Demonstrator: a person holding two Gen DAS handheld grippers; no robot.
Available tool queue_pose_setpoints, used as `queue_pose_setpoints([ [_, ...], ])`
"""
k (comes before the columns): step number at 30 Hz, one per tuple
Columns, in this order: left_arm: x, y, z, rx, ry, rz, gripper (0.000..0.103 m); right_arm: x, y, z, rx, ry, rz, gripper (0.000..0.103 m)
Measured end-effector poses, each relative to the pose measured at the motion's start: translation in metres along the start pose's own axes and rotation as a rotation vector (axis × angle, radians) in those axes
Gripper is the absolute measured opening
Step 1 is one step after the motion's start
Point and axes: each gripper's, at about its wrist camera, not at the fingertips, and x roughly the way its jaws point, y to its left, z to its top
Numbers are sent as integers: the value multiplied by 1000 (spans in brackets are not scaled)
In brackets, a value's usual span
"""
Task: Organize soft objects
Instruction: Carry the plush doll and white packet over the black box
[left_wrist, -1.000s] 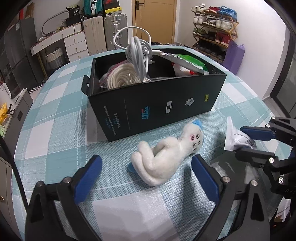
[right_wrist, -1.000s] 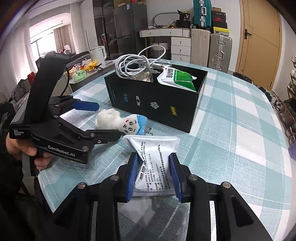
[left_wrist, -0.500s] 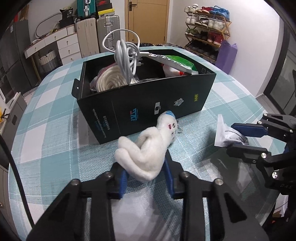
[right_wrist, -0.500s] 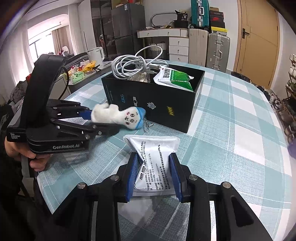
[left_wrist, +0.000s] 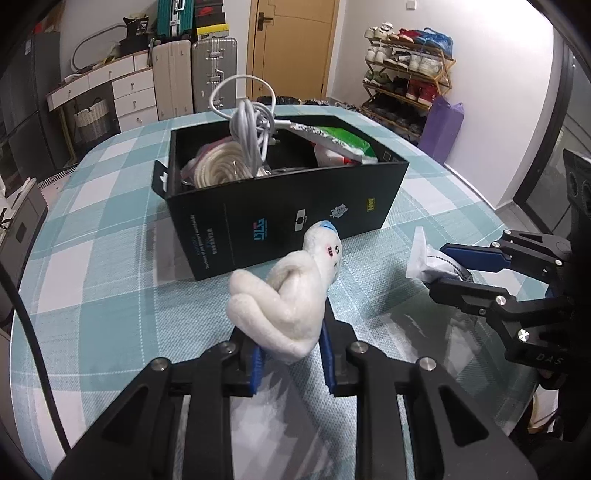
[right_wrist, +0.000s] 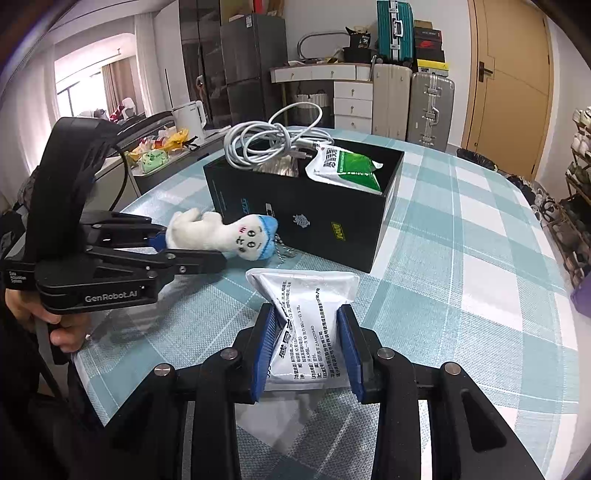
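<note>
My left gripper (left_wrist: 291, 350) is shut on a white plush doll with a blue cap (left_wrist: 291, 299) and holds it above the tablecloth, just in front of the black box (left_wrist: 295, 218). The doll also shows in the right wrist view (right_wrist: 225, 236), with the left gripper (right_wrist: 192, 247) around its body. My right gripper (right_wrist: 306, 347) is shut on a white printed soft packet (right_wrist: 306, 317), low over the table, right of the doll. The right gripper and packet also show in the left wrist view (left_wrist: 443, 266).
The open black box holds a white cable bundle (left_wrist: 251, 129), a coiled white rope (left_wrist: 218, 170) and a green and white packet (right_wrist: 343, 166). The round table has a teal checked cloth (right_wrist: 461, 258). Suitcases, drawers and a shoe rack (left_wrist: 402, 88) stand beyond.
My left gripper closed on the plush doll and lifted it off the table towards the box. My right gripper kept its hold on the white packet and barely moved.
</note>
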Motion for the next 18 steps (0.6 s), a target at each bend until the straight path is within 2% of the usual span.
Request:
queue_pose_setpoints([
  [18,-57,7,-3,-52,-135,29,23,-28,8,18,1,-110,-24,34],
])
